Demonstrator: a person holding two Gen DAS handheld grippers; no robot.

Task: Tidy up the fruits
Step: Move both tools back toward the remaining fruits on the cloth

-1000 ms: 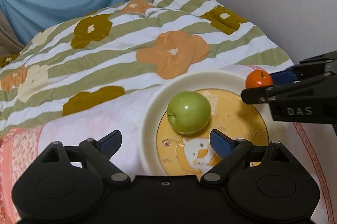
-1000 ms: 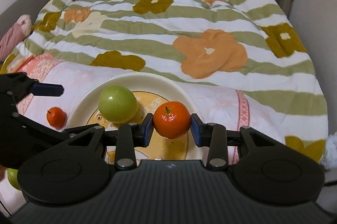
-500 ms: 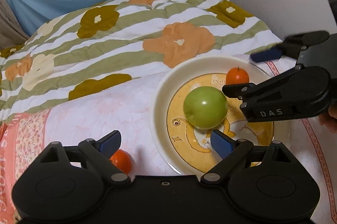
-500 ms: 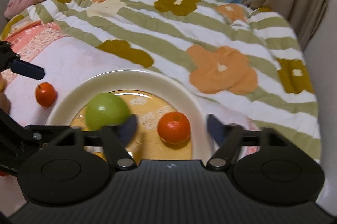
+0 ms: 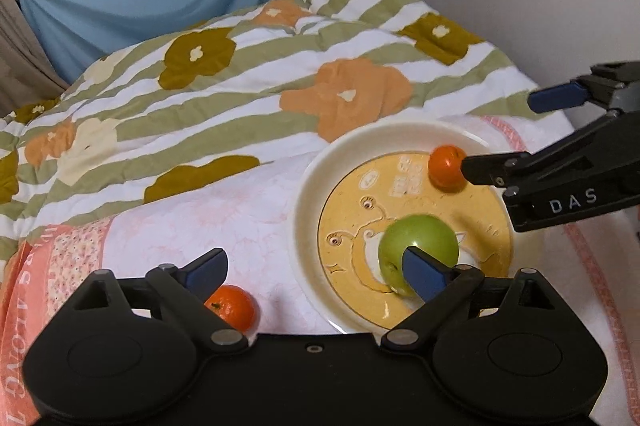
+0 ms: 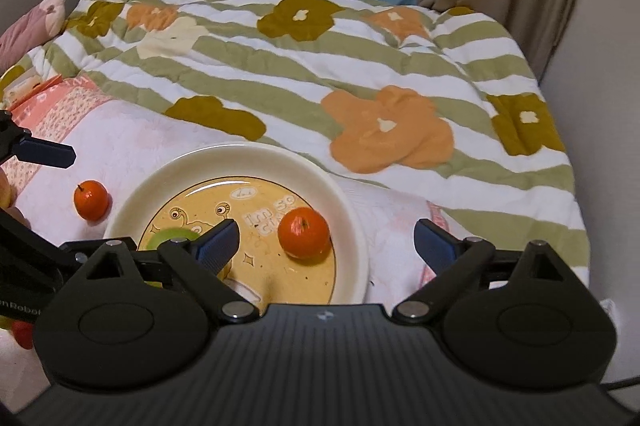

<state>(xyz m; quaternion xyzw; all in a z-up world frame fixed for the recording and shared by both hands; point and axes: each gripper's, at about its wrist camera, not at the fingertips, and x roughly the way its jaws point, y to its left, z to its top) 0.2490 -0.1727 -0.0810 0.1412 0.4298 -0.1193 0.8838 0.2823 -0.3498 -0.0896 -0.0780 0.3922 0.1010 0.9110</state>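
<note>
On the plate (image 6: 352,202), centre of the right wrist view, an orange (image 6: 304,232) lies free between the opening jaws of the right gripper (image 6: 326,240), beside a green apple (image 5: 418,246). Left gripper (image 5: 316,268) is spread wide and empty; the stray orange (image 5: 232,310) at lower left is best straddled squarely before closing. "DAS" is read on the right gripper, "ALONG" partly on the pink cloth (image 5: 28,290); plate lettering is unclear.

White letters "DAS" mark the right gripper (image 5: 520,134) body in the left wrist view. Partial lettering "n Robot" shows on the left gripper (image 6: 60,194); the plate's (image 6: 352,210) writing stays illegible.
</note>
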